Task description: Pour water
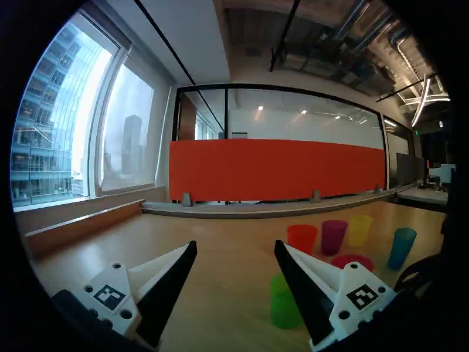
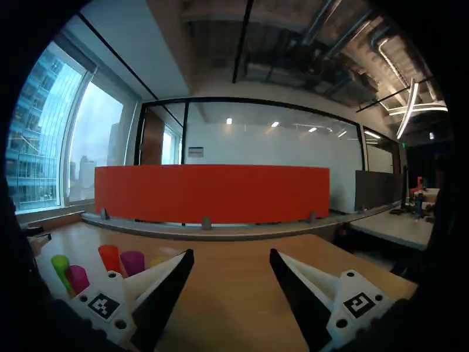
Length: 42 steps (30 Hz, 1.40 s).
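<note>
"On the wooden surface, what stood there?"

"Six plastic cups, all close together. From the left gripper view, a green cup was nearest, partly behind the right finger of the left hand-held gripper. Farther back stood a red cup, a purple cup and a yellow cup in a row. A teal cup stood off to the right. A pink cup sat in front of the row, just past that finger."

"Was the left hand-held gripper holding a cup?"

"No. Its two fingers were spread wide over bare wood and gripped nothing."

"And the other one?"

"The right hand-held gripper was wide too and held nothing. From the right gripper view the cups were off to its left side, and the yellow cup peeked out behind its left finger."

"Was there water in the cups?"

"I could not tell."

"What was behind it all?"

"A long orange panel ran along the far edge of the surface, with glass above it. Big windows were on the left, with tall buildings outside."
</note>
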Each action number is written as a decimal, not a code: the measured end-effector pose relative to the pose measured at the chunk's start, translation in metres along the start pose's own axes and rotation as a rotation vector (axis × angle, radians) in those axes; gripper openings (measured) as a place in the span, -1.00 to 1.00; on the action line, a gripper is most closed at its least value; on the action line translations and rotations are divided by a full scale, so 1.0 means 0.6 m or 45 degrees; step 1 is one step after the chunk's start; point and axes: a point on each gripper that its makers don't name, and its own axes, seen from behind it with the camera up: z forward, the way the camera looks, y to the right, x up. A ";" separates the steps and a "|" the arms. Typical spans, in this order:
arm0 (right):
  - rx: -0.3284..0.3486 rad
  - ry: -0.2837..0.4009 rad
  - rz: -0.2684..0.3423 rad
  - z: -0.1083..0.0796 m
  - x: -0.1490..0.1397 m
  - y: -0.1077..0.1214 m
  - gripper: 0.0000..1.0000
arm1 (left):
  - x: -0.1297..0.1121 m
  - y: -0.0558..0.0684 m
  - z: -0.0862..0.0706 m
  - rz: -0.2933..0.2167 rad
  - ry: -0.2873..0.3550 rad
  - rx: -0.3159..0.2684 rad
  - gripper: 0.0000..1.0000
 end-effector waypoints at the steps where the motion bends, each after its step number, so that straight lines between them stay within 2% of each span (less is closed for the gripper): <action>1: 0.000 0.001 0.001 0.000 0.000 0.000 1.00 | 0.000 0.000 0.000 0.000 -0.002 0.001 0.97; 15: 0.003 0.012 0.008 0.003 0.001 0.003 1.00 | -0.003 -0.002 0.000 0.003 -0.008 0.006 0.97; 33: 0.025 0.050 -0.062 0.006 0.008 0.008 1.00 | -0.002 -0.002 0.000 0.006 -0.013 0.007 0.97; 42: 0.018 0.049 -0.057 0.025 -0.014 0.012 1.00 | -0.003 -0.002 -0.001 0.005 -0.013 0.007 0.98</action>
